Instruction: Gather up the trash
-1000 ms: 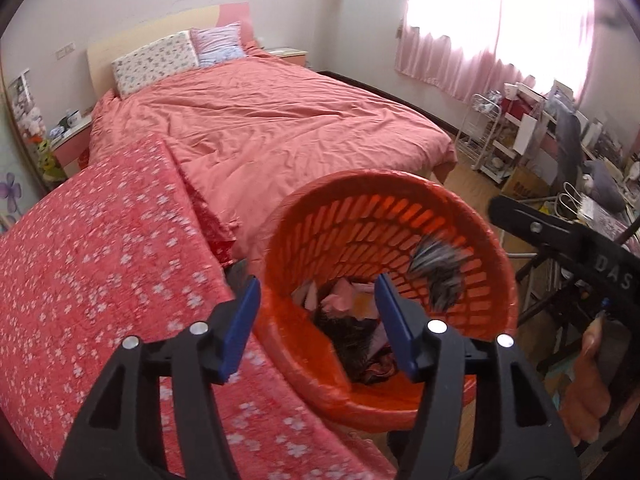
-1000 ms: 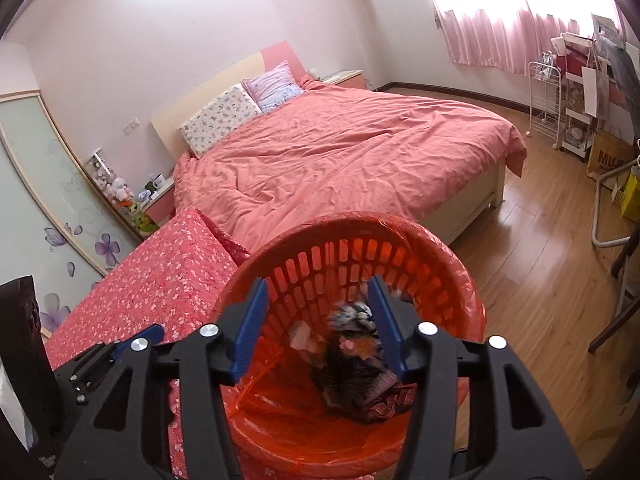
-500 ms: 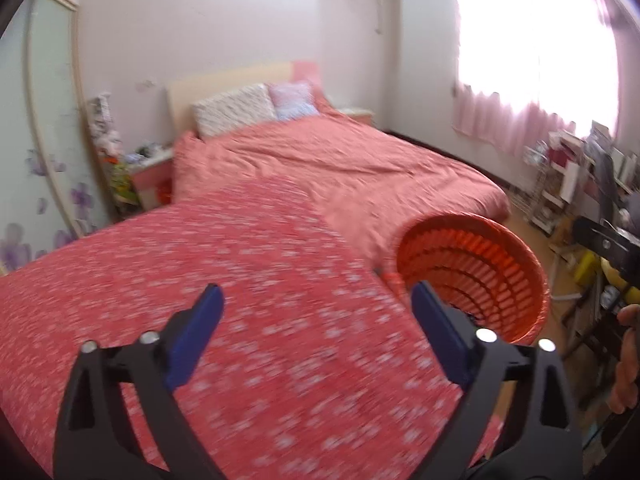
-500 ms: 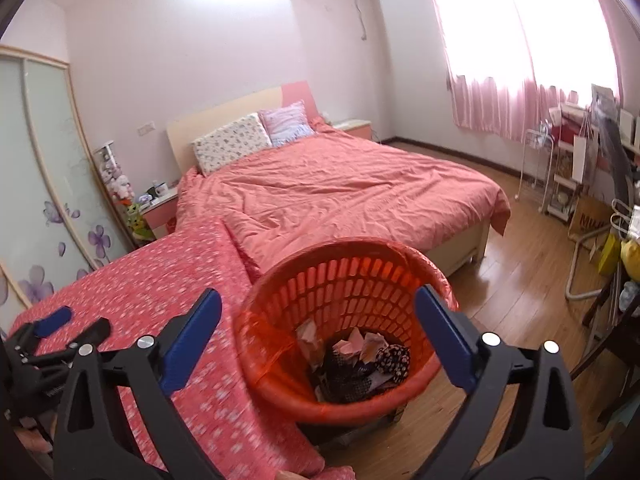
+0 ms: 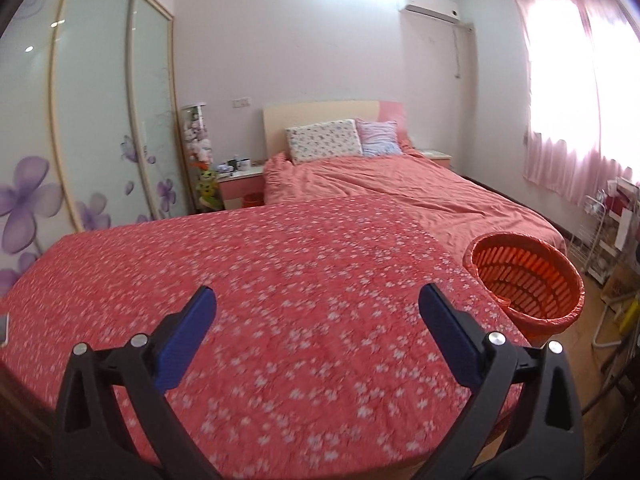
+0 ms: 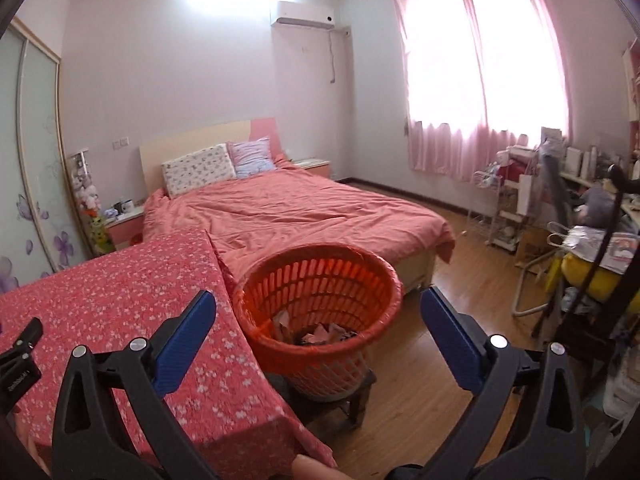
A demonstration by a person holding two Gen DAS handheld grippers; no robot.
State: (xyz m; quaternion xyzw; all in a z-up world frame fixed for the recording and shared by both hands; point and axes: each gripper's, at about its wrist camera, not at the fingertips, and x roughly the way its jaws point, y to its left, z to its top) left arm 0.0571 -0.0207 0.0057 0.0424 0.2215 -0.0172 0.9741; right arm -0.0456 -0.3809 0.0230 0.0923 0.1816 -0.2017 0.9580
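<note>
An orange slatted basket lined with a red bag stands beside the table on a low dark stool. Crumpled trash, pink, white and dark, lies at its bottom. My right gripper hovers in front of and above the basket, its jaws opening wide with nothing between them. My left gripper is over the table with the red floral cloth. Its jaws are also opening and hold nothing. In the left wrist view the basket sits off to the right and its contents are hidden.
A bed with a salmon cover stands behind the table and basket. A sliding wardrobe lines the left wall. Cluttered shelves and a desk fill the right side, past wooden floor. A flat white object lies at the table's left edge.
Both grippers went from half shut over the basket to wide open and pulled back and up. The dark scraps they held now lie in the basket. The left one swung left over the table.
</note>
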